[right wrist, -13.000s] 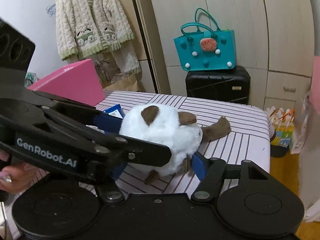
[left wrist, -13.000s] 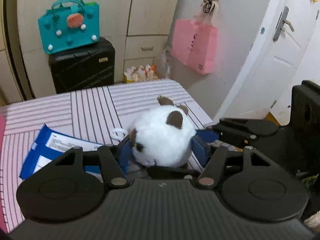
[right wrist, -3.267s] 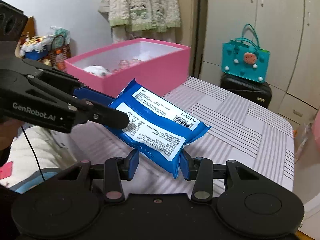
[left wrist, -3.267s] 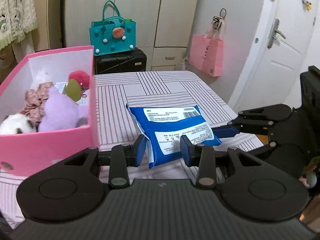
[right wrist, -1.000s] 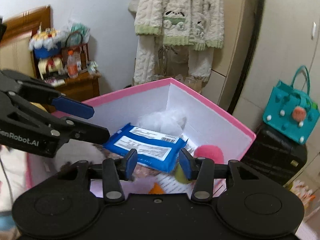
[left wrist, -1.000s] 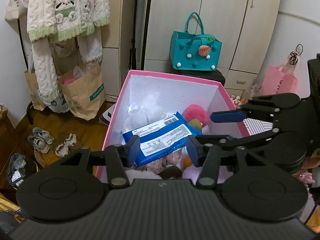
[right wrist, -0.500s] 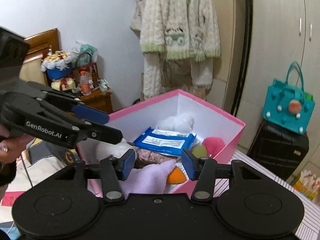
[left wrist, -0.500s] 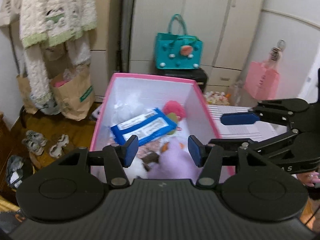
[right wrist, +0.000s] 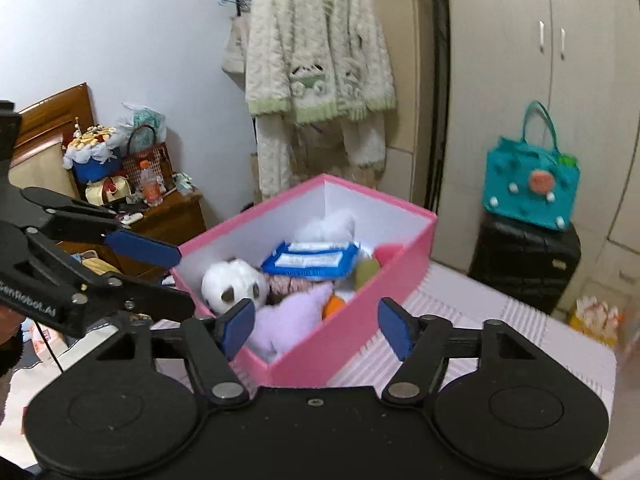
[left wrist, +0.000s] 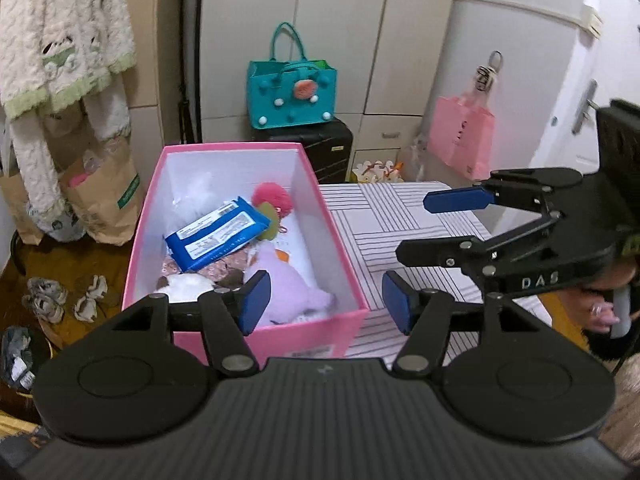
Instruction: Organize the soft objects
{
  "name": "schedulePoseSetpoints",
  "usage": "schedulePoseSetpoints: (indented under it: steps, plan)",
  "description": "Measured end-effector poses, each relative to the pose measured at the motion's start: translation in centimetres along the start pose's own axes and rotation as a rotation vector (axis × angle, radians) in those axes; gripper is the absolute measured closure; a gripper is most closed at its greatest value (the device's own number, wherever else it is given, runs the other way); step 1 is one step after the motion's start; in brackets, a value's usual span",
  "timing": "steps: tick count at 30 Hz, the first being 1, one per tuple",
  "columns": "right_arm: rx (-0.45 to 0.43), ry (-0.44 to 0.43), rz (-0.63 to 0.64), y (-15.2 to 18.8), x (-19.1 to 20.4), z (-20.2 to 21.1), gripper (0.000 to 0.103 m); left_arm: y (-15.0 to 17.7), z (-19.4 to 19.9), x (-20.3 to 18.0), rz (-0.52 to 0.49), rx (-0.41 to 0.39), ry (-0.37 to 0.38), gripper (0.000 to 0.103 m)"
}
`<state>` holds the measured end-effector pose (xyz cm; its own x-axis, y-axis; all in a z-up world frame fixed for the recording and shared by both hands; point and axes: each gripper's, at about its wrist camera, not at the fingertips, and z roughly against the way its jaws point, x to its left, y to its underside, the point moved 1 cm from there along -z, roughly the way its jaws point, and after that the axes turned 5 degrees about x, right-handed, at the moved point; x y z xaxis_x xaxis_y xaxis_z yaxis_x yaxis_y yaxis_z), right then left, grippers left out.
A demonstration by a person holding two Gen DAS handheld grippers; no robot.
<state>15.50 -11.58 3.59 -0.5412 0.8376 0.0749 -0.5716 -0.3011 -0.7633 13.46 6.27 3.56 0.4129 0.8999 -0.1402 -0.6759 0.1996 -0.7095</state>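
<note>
step: both hand-held grippers are being drawn back from the pink rectangular cardboard box [left wrist: 224, 151] after a drop-off; judged as retreat, next soft object not yet picked.
left hand-held gripper [left wrist: 325, 301]: jaws spread wide, nothing held; hovering over the near right corner of the box.
right hand-held gripper [right wrist: 316, 330]: jaws spread wide, nothing held; hovering over the near box wall.
task things: blue plastic wipes pack with white label [left wrist: 218, 233] lies flat inside the box, on top of patterned cloth, towards the far half; white-and-brown plush ball [right wrist: 235, 283] at the near left inside; lilac plush toy [left wrist: 285, 285] near right inside; pink fluffy pompom [left wrist: 273, 197] at the far right inside.
surface: box stands at the left end of the striped white-and-pink counter [left wrist: 404, 216]; no loose soft object is seen on the visible part of the counter.
how to do it well: jaws should be kept wide and lifted clear of the box rim so the wall is not knocked; the counter should be scanned for leftovers before the task is judged complete.
risk: box sits near the counter's left edge, a bump could shift it off.
change vs 13 s ago: plush ball was clamped between both grippers over the counter, now it is in the box.
change vs 3.3 s ago: wipes pack was held by both grippers, now released in the box.
change vs 0.5 s ago: jaws unchanged, view pulled slightly back and right.
</note>
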Motion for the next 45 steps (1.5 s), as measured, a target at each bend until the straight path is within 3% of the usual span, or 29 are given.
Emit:
schedulePoseSetpoints:
  steps: [6, 10, 19, 25, 30, 41, 45]
  plan:
    - [0.031, 0.11, -0.078, 1.3, 0.0, 2.4, 0.001, 0.8, 1.2, -1.8, -0.042, -0.025, -0.031, 0.017]
    - [0.065, 0.194, -0.124, 2.4, 0.2, 3.7, 0.0, 1.1, 1.5, -2.4, -0.051, -0.029, -0.06, 0.004]
    - [-0.007, 0.31, -0.168, 5.1, 0.9, 7.0, 0.0, 1.7, 1.7, -3.5, 0.031, 0.008, -0.138, 0.0]
    - [-0.014, 0.305, -0.201, 6.3, 1.3, 8.3, 0.0, 2.0, 2.4, -4.5, 0.053, 0.002, -0.189, 0.0]
    - [-0.029, 0.306, -0.21, 7.1, 1.8, 9.1, 0.0, 2.5, 2.2, -5.1, 0.046, 0.074, -0.126, 0.0]
    - [-0.062, 0.33, -0.202, 9.4, 3.1, 9.7, 0.0, 4.9, 3.4, -6.2, 0.105, -0.039, -0.27, 0.0]
    - [-0.069, 0.34, -0.2, 9.8, 3.4, 9.7, 0.0, 5.3, 3.0, -6.7, 0.084, -0.039, -0.264, 0.0]
